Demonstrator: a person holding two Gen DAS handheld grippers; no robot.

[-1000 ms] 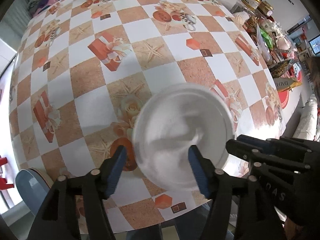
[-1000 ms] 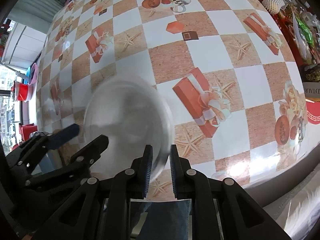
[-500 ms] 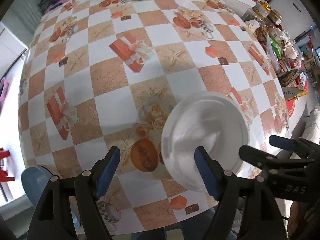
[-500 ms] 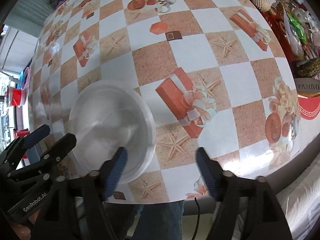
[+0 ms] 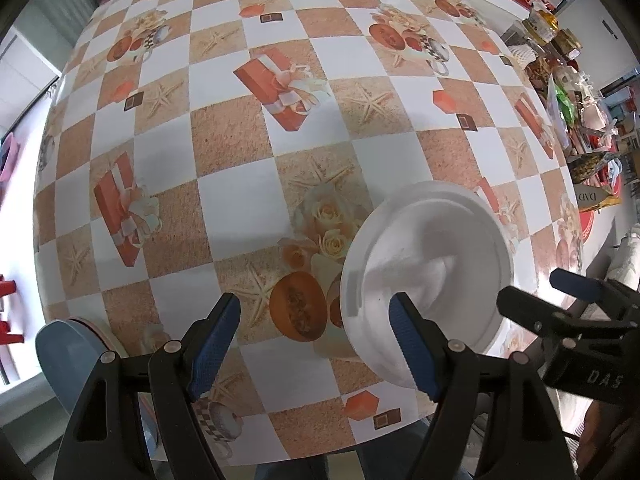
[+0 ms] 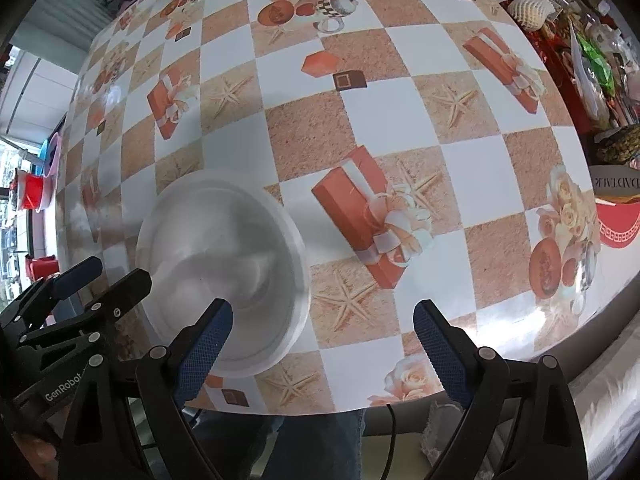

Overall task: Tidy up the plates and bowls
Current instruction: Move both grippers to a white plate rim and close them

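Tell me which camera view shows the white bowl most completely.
The left wrist view: the white bowl shows nearly its whole rim, with only its near edge behind one finger of the left tool. In the right wrist view, the bowl is also clear, but more of its near edge is hidden.

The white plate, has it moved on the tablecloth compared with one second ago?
Yes. In the left wrist view the white plate earlier covered the printed melon; now it sits to the melon's right, nearer the table edge.

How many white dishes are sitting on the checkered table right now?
1: a white bowl near the table's front edge, between the two open grippers. It may be a stack; more could lie out of view.
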